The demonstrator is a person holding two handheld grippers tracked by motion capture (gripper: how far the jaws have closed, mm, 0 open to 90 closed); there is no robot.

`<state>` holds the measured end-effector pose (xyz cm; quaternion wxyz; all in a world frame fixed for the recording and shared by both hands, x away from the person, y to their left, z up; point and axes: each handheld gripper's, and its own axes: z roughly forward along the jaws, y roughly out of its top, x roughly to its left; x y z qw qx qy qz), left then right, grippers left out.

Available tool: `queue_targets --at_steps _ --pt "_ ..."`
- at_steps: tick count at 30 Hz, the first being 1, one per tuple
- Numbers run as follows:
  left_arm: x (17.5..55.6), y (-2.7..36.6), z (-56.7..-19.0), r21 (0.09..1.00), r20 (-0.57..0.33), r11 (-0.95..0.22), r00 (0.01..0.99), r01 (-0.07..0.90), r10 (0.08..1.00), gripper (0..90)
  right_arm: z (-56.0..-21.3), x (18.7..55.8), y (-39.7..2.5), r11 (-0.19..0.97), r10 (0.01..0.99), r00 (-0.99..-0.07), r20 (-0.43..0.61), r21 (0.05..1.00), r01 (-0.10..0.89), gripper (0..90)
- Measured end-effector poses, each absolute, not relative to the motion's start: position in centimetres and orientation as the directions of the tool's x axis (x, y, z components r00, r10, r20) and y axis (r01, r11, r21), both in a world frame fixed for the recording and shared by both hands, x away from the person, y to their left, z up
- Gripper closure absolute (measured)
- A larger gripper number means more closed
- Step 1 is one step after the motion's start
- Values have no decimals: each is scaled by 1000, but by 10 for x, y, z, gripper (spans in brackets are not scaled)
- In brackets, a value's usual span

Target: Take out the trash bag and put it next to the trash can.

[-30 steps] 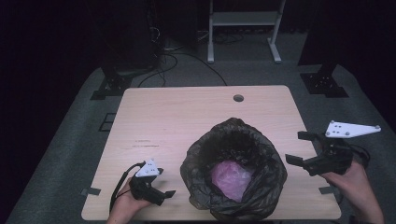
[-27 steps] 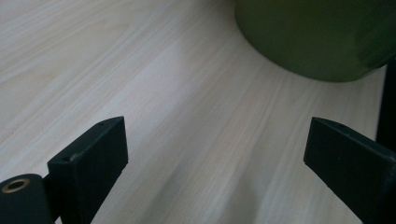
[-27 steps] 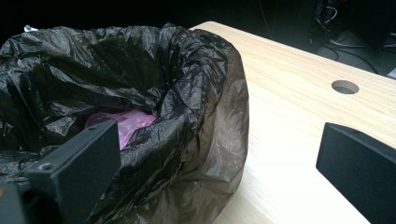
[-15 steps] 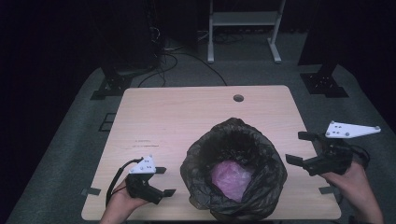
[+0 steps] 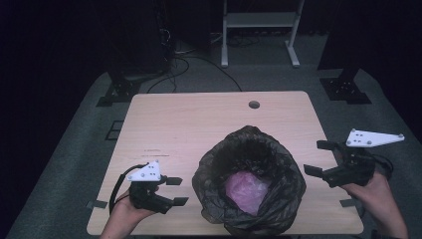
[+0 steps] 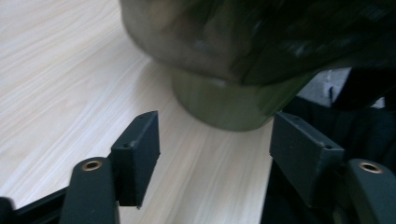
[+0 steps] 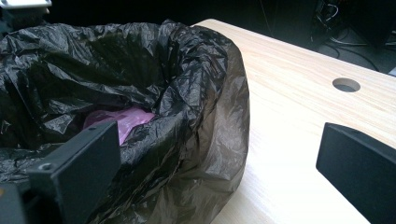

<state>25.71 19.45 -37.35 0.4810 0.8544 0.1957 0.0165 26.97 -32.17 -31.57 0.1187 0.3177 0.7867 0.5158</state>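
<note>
Standing near the front edge of the wooden table (image 5: 199,119), toward its right half, is a bin lined with a black bag (image 5: 249,186); a pink bag (image 5: 246,189) lies inside it; the left gripper (image 5: 176,191) hovers just beside the bin's left side near the front-left corner, jaws spread wide and holding nothing; the right gripper (image 5: 323,157) hangs at the right edge, jaws likewise wide apart and empty, facing the bag's rim.
</note>
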Motion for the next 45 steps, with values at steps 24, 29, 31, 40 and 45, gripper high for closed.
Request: queue_targets --at_steps 24,29,31,40,45 --pt "268 176 -326 875 -146 -430 968 223 204 336 -316 269 -322 271 616 -774 148 882 385 0" --pt "271 171 -328 878 -161 -425 972 219 169 424 -316 269 -322 272 615 -774 150 881 387 0" --pt "273 170 -330 881 -166 -420 973 218 157 450 -316 269 -323 273 614 -775 150 881 387 0" --pt "279 169 -330 893 -179 -395 976 215 127 840 -315 268 -323 276 606 -781 151 881 385 0" --pt "276 168 -325 891 -170 -405 978 204 117 896 -316 268 -323 277 607 -781 150 881 385 0"
